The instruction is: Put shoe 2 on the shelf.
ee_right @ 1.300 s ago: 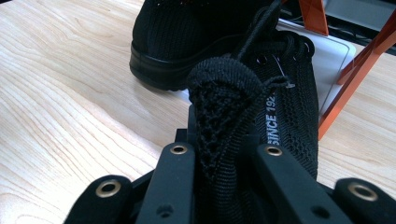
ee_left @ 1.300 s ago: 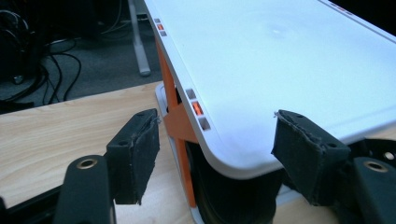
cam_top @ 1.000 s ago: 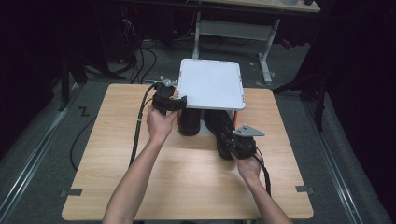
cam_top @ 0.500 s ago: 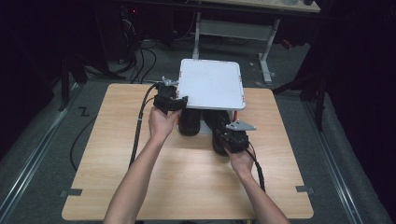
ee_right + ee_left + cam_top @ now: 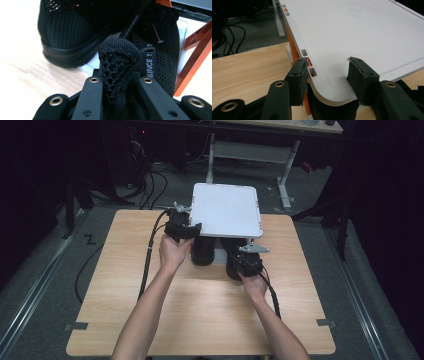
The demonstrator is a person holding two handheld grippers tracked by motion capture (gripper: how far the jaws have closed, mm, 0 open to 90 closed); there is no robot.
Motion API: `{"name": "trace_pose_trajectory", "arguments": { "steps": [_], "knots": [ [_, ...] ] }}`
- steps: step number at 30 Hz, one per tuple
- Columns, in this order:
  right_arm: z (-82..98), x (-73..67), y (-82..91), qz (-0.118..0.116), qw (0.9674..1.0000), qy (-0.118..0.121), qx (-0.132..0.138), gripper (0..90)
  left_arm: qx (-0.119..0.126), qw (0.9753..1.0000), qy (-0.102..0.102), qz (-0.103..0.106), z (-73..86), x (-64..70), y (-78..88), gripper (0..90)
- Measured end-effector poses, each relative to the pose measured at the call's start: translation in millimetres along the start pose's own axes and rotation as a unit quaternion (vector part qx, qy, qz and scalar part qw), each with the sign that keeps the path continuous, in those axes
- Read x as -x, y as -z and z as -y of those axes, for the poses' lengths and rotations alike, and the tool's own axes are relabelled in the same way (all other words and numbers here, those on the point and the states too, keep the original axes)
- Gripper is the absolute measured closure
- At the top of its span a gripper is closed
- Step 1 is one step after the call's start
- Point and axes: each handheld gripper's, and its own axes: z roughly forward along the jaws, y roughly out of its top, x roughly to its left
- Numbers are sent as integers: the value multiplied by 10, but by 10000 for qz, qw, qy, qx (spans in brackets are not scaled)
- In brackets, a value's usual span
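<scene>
Right tool [image 5: 117, 82] clenched on the soft knit heel of the shoe [image 5: 155, 47], light and floppy, heel grip suits; left tool [image 5: 327, 75] released astride the stiff white tray [image 5: 367, 32] corner.

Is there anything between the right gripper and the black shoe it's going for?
No. The right gripper is already pinching the heel of the near black shoe, so nothing stands between them. The white shelf sits above.

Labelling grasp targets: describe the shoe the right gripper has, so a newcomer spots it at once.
On the wooden table, look under the near edge of the raised white tray, where two black shoes sit side by side. It is the right-hand shoe, a black mesh trainer, the one whose heel tab is pinched in the right gripper.
</scene>
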Motion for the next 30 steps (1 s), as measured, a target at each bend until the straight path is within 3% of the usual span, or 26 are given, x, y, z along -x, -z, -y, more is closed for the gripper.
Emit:
{"name": "trace_pose_trajectory", "arguments": {
  "steps": [10,16,17,18,21,30],
  "knots": [
    [-131,76,-199,175,9998,-61,-59,804,32,10000,-69,29,9,2,3,504],
    [-137,87,-207,204,9998,-32,-63,761,44,10000,-72,29,12,3,5,505],
    [-140,102,-188,95,9999,-102,-37,660,43,10000,-67,33,11,1,5,504],
    [-140,102,-188,95,9999,-102,-37,660,36,10000,-64,37,9,-1,5,504],
    [-150,148,-102,-79,9998,-171,-15,535,34,10000,-55,41,9,-3,5,504],
    [-72,244,176,-190,9998,-94,63,468,125,9999,-63,44,23,1,0,504]
  ]
}}
